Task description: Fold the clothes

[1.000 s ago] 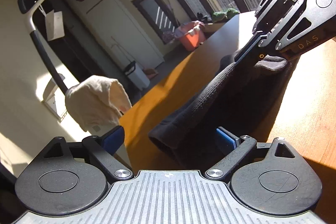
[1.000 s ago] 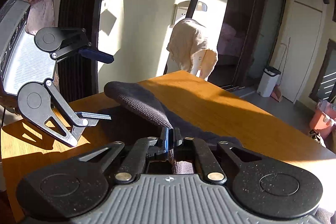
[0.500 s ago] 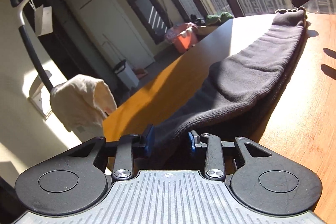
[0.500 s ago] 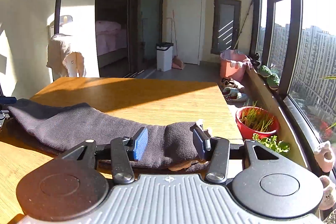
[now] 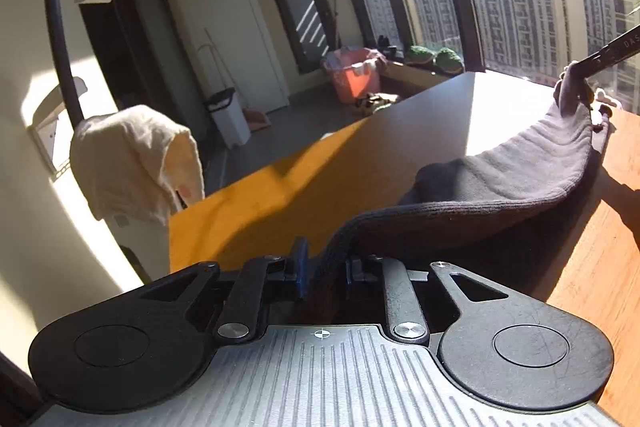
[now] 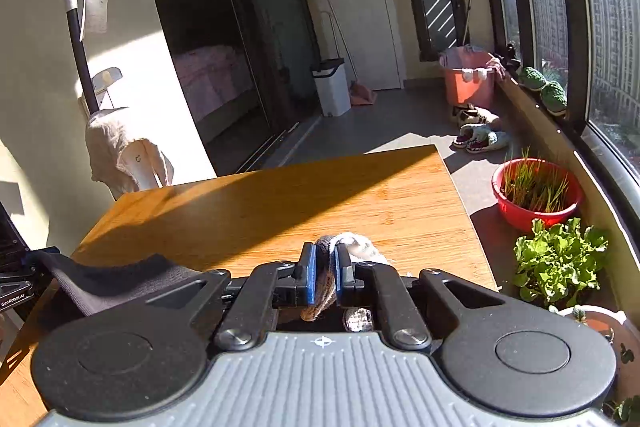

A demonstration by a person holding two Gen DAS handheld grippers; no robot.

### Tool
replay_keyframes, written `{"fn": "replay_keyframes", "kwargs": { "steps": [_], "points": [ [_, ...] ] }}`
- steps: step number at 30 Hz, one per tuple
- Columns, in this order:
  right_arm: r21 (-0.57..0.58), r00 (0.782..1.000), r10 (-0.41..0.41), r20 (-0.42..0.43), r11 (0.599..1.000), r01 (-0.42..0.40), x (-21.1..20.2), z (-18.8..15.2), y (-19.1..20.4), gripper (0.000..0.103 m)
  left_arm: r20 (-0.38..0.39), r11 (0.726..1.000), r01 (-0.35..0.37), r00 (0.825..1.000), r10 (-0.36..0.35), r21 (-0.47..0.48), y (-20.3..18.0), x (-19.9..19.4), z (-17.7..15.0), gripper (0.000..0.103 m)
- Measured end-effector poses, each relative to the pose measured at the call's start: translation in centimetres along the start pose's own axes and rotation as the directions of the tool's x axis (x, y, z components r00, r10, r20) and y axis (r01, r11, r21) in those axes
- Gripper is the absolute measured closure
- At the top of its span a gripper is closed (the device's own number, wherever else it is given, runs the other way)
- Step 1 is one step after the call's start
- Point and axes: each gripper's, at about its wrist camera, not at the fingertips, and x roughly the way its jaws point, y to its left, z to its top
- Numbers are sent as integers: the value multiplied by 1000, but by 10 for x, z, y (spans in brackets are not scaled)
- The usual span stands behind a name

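Note:
A dark grey knitted garment [image 5: 520,163] hangs stretched between both grippers, sagging just above the wooden table [image 5: 280,211]. My left gripper [image 5: 325,263] is shut on its near end, the ribbed edge pinched between the blue pads. At the far upper right, the right gripper [image 5: 612,55] holds the other end raised. In the right wrist view, my right gripper [image 6: 324,273] is shut on a bunched grey end of the garment [image 6: 112,279], which trails off left toward the left gripper [image 6: 12,283] at the frame edge.
The table [image 6: 320,195] ends at a far edge with floor beyond. A cream cloth [image 6: 124,147] drapes over a stand past the table's left corner. A red pot of grass [image 6: 536,191] and a leafy plant [image 6: 560,259] stand on the right by the window.
Both grippers have closed on the garment's ends; a second ago the left was open. They have drawn apart, and the garment is now lifted and stretched between them.

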Motion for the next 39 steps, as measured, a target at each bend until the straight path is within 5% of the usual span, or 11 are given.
{"fn": "replay_keyframes", "kwargs": {
  "steps": [4,7,11,14,18,20,26,33,39],
  "points": [
    [-67,986,-111,128,990,120,35,47,11,84,-46,977,-138,990,132,-165,45,41,30,53],
    [-69,981,-147,125,985,157,40,54,18,60,-101,948,-180,982,158,-264,69,50,37,45],
    [-124,996,-67,58,990,74,16,17,26,14,-135,924,-67,991,17,-376,65,24,20,18],
    [-175,999,23,-40,984,-30,-3,-19,33,1,-142,879,94,973,-180,-467,45,4,-4,10],
    [-143,976,118,-184,979,-145,2,-53,39,0,-158,850,194,939,-305,-489,21,9,-26,8],
    [-91,966,113,-233,986,-138,20,-59,36,0,-146,870,191,948,-284,-454,16,19,-24,7],
    [-21,975,105,-196,994,-111,67,-41,23,0,-137,891,169,959,-246,-421,22,76,-3,6],
    [-128,984,-11,-177,992,-12,111,-25,39,0,-141,950,100,979,-147,-296,12,127,21,5],
    [-158,984,-36,-177,987,7,113,-23,37,0,-149,949,87,979,-137,-302,12,131,29,3]
  ]
}}
